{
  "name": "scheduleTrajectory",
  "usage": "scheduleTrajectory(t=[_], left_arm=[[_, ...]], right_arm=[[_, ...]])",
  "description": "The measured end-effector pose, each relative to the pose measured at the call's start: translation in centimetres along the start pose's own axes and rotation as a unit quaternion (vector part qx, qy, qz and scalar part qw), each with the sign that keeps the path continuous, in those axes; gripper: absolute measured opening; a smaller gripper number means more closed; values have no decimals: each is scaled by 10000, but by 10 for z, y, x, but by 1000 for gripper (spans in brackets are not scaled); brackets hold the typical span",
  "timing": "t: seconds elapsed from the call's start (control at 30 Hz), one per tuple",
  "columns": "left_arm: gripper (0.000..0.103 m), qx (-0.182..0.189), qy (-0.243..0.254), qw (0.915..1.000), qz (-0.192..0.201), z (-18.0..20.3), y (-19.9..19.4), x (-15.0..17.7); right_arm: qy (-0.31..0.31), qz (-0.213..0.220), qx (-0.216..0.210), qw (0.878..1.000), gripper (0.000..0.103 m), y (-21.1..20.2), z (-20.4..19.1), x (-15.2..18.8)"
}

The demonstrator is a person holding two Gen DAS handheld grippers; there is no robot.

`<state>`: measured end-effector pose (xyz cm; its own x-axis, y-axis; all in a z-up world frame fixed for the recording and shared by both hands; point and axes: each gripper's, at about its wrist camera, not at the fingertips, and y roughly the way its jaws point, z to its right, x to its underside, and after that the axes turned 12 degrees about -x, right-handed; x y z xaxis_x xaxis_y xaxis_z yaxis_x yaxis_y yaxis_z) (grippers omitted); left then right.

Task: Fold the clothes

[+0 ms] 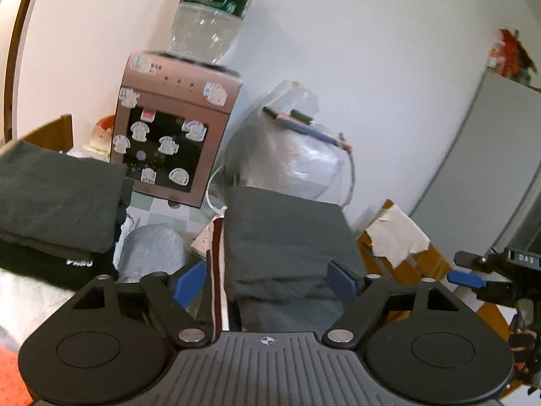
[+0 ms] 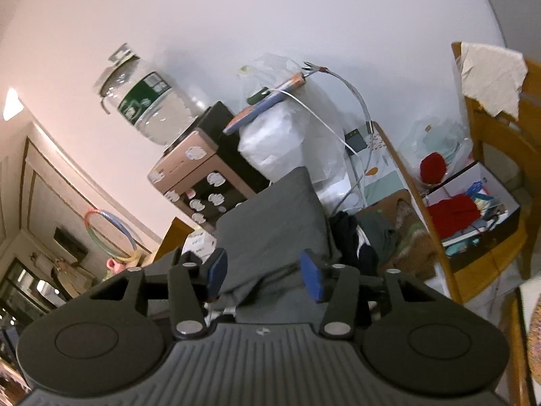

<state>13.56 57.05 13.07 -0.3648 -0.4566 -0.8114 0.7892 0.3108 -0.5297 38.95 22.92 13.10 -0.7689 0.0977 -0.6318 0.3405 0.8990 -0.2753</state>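
1. Folded dark grey garment [image 1: 287,237] lies as a neat slab straight ahead of both tools, seemingly set down as a finished fold, with a second folded dark stack [image 1: 57,209] off to the left.
2. Left gripper [image 1: 267,279] has its blue pads spread wide, either side of the garment's near edge and pressing nothing, so I judge it to be empty.
3. Right gripper [image 2: 263,274] is likewise parted, its pads clear of the cloth.
4. Left wrist view alone shows the other tool's blue tip at the right and the second stack.
5. Right wrist view alone shows a heap of unfolded clothes [image 2: 368,237] beside the garment, probably the next pieces, though shadow blurs them.
6. Water dispenser [image 1: 175,135] stands behind.
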Motion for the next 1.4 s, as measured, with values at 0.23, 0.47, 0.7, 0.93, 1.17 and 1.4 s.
scheduleTrajectory(t=[0.23,0.47,0.7,0.93,1.17,1.4], left_arm=[[100,44,438,9986,276,21,-86,35],[103,-86,674,9961,559,37,-155,73],[103,-354,820,9933,735,46,-208,114],[103,-481,707,9935,752,40,-242,155],[103,-653,576,9934,741,34,-269,204],[103,-906,968,9912,-21,26,-279,246]], right_arm=[[-333,-118,137,9993,69,-63,-55,47],[-828,-258,414,9954,87,-115,-101,105],[-1570,-113,802,9843,101,-157,-143,163],[-2231,576,1144,9663,103,-191,-176,227],[-2361,699,1545,9568,103,-207,-184,293],[-2457,182,1868,9510,103,-205,-183,354]])
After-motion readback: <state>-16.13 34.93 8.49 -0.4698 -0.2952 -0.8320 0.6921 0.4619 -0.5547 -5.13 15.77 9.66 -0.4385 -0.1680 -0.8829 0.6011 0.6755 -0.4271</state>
